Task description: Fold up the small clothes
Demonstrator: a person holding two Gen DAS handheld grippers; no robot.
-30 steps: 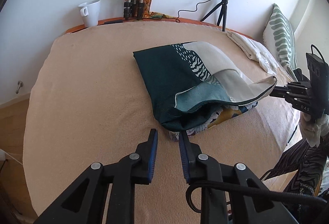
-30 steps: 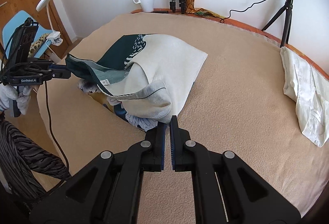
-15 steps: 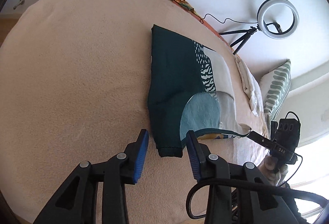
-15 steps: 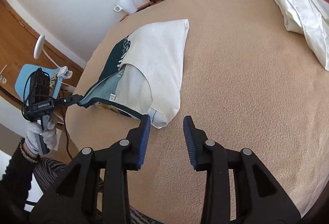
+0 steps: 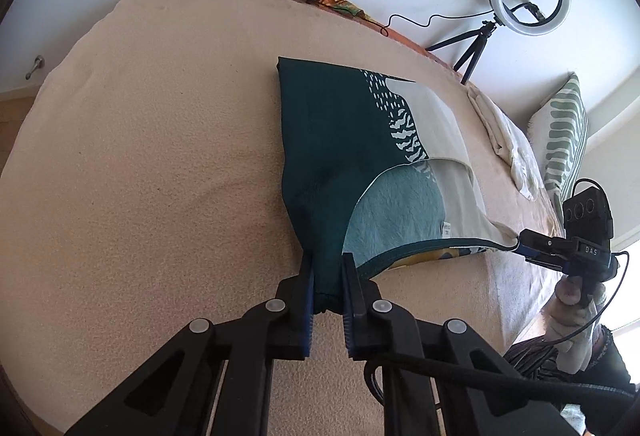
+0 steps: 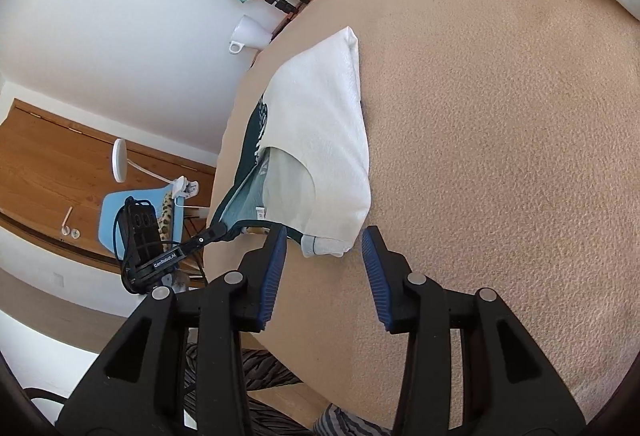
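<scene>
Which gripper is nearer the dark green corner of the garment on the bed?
Left. The left gripper, jaws closing, has the dark green corner between them; the right gripper, jaws opening, straddles the cream corner at the hem's other end.

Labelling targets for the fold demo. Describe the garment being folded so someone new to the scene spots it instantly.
Start from the big beige bed. Near its middle lies the garment, running from the centre toward the near edge, one near corner between the closing left gripper. Unlike the plain white cloth bunched by the striped pillow, it is dark teal with cream and light-blue patches.
</scene>
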